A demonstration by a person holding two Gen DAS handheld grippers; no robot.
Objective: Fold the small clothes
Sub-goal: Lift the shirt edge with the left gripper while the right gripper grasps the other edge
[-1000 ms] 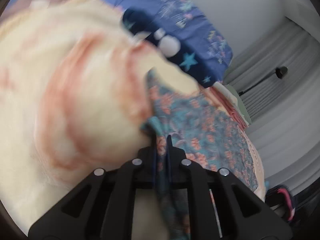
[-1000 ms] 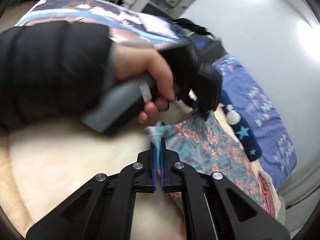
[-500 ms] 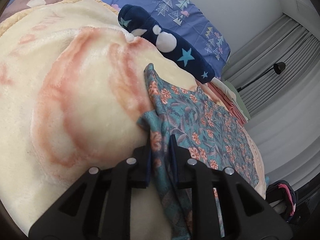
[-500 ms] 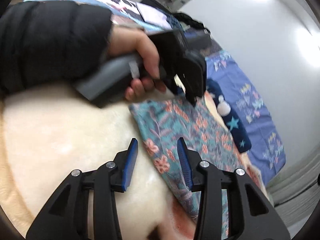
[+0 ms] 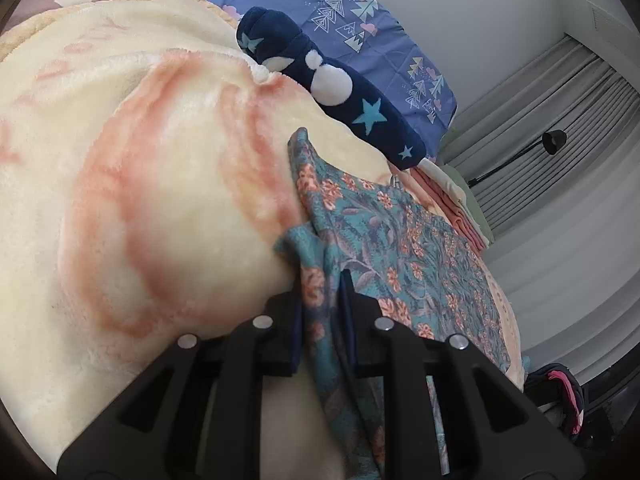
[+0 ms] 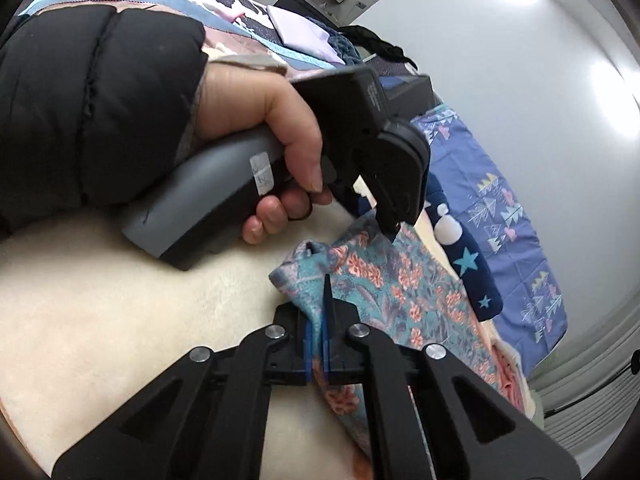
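Note:
A small teal garment with an orange flower print [image 5: 404,240] lies on a cream fleece blanket [image 5: 152,184]. My left gripper [image 5: 322,300] has the garment's near edge between its jaws, which stand slightly apart around the cloth. In the right wrist view the same floral garment [image 6: 392,280] lies ahead, and my right gripper [image 6: 318,320] is shut on a bunched corner of it. The left gripper [image 6: 390,228], held by a hand in a black sleeve, touches the garment's far edge just beyond.
A dark blue plush cloth with stars [image 5: 352,100] lies along the blanket's far edge, beside a blue patterned sheet [image 5: 360,12]. Folded pink and white clothes [image 5: 452,204] are stacked past the garment. Grey curtains and a black lamp [image 5: 554,140] stand behind.
My right gripper was open over the garment half a second ago and has now shut on its corner. My left gripper stays on the garment's edge, its jaws slightly wider than a second ago.

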